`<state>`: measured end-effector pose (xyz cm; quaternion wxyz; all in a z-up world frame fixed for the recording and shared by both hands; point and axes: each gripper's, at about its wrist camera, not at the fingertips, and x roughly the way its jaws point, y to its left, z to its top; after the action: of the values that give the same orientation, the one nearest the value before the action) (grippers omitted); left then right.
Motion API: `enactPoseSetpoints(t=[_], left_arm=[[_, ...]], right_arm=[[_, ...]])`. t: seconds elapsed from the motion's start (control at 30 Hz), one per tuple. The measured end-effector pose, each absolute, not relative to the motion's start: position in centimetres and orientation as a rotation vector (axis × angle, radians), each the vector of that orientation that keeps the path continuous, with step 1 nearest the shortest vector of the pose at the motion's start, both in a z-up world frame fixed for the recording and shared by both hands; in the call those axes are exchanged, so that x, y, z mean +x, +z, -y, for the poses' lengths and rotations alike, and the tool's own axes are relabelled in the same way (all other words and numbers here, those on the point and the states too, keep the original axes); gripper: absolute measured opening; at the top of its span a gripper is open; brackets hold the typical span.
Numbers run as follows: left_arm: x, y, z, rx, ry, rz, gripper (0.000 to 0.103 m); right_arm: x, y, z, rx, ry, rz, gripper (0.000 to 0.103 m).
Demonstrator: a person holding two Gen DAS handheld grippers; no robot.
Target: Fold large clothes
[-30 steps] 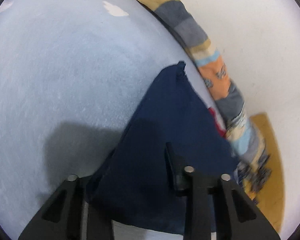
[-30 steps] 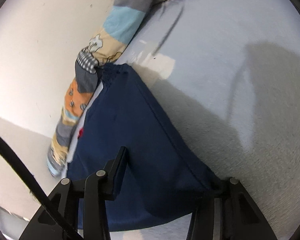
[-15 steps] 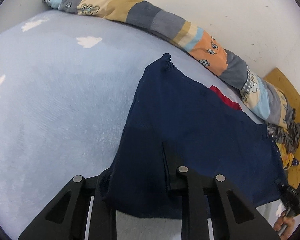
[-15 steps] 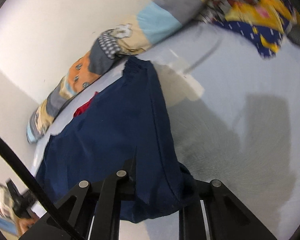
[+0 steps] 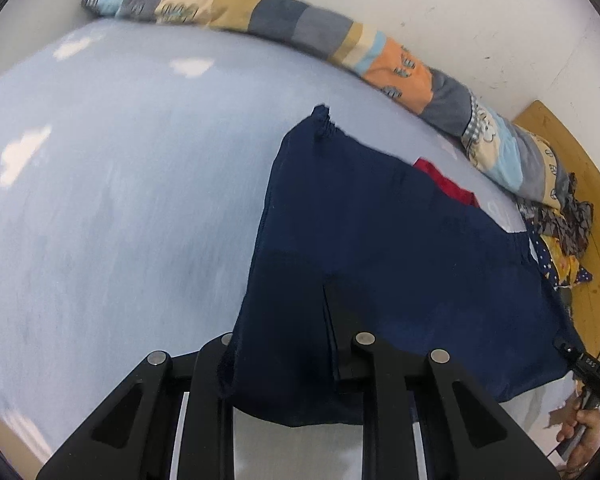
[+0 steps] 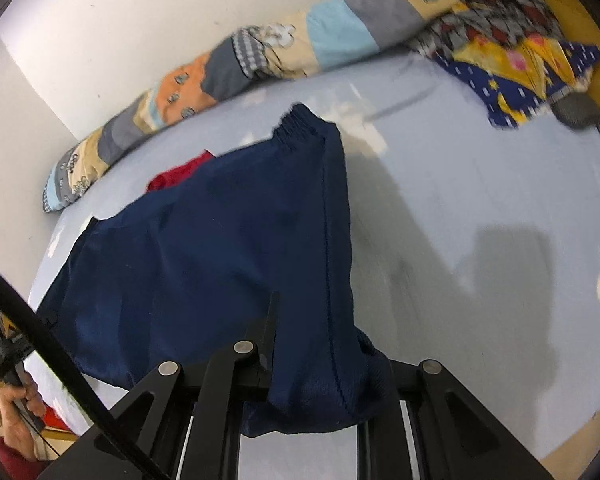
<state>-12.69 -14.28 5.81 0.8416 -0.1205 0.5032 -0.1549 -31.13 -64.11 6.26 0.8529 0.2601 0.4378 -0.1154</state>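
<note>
We grip navy garment (image 5: 380,248) corners: left gripper (image 5: 288,364) and right gripper (image 6: 320,364) clamped shut, stretching cloth taut toward waistband at 12 o'clock for flat fold.

no readable text, labels or numbers anywhere

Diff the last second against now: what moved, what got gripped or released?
Both grippers, left and right, swung from looking down at the bed to a flatter view, spreading the navy garment wider between them; more of the red cloth shows behind it. Nothing gripped or released: both stay clamped on the garment. Patchwork bolster unmoved.
</note>
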Motion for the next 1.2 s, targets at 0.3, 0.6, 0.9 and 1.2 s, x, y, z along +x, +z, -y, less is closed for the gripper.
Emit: enactPoseSetpoints(t=[0.3, 0.6, 0.9, 1.2], left_arm=[[-14.8, 4.2, 11.0, -0.268, -0.114, -1.127, 0.056], [-20.2, 11.2, 10.1, -0.248, -0.098, -0.890, 0.058], [-26.9, 18.4, 13.1, -0.149, -0.186, -0.481, 0.081], [-28.6, 18.6, 17.6, -0.198, -0.260, -0.478, 0.081]], right_arm=[[-34.3, 3.3, 68.5, 0.799, -0.383, -0.997, 0.044], [-35.9, 14.4, 65.3, 0.382, -0.477, -0.678, 0.065], [-36.3, 19.3, 57.6, 0.509, -0.134, -0.413, 0.065], [-36.0, 21.5, 51.5, 0.578, -0.001, -0.429, 0.071]])
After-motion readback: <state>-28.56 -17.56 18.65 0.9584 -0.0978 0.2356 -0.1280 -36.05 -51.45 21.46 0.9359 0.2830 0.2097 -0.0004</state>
